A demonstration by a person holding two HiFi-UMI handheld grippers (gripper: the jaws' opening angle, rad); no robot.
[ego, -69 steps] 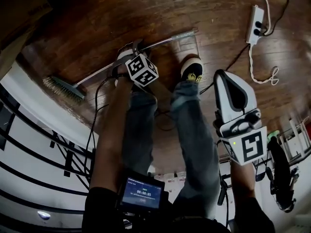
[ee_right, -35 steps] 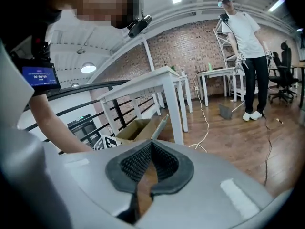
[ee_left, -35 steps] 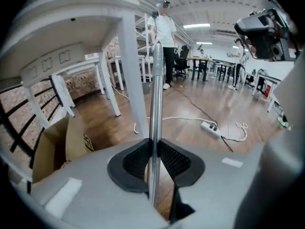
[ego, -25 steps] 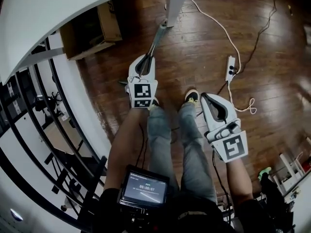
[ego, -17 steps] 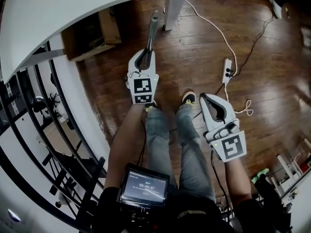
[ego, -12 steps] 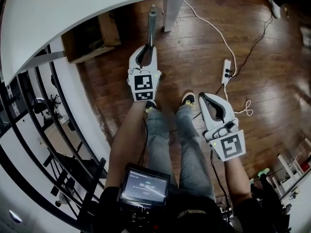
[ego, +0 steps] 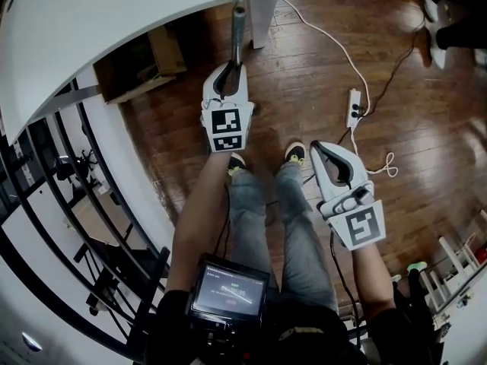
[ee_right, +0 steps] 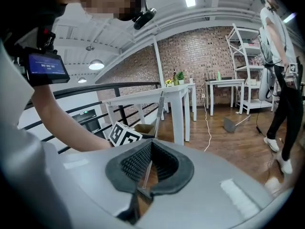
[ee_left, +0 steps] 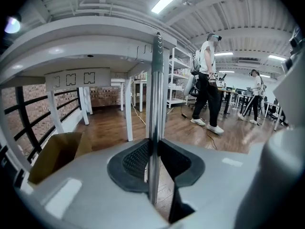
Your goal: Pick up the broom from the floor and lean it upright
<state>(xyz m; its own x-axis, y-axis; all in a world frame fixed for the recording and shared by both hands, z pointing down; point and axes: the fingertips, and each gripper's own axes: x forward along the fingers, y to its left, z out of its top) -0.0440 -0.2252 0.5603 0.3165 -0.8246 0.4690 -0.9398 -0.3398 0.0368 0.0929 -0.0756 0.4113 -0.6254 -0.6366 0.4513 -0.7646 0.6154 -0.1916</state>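
The broom's metal handle (ego: 237, 33) stands nearly upright, and its top end reaches the edge of the white table (ego: 114, 21). My left gripper (ego: 231, 73) is shut on the handle partway up. In the left gripper view the handle (ee_left: 155, 89) runs straight up between the pads of the left gripper (ee_left: 153, 149). The broom's head is hidden behind the left gripper and arm in the head view. My right gripper (ego: 320, 151) hangs shut and empty over the floor, to the right of the person's shoes. From the right gripper (ee_right: 151, 144) I see the handle (ee_right: 160, 104) against the table.
A white table leg (ego: 262, 10) stands just right of the handle. An open cardboard box (ego: 144, 59) sits under the table. A power strip (ego: 354, 109) with a white cable lies on the wood floor. A black railing (ego: 76, 204) runs along the left. People walk in the background (ee_left: 208, 80).
The broom lay flat on the floor at first. The left gripper has lifted it and carried it toward the table, tipping the handle more upright. The right gripper barely moved.
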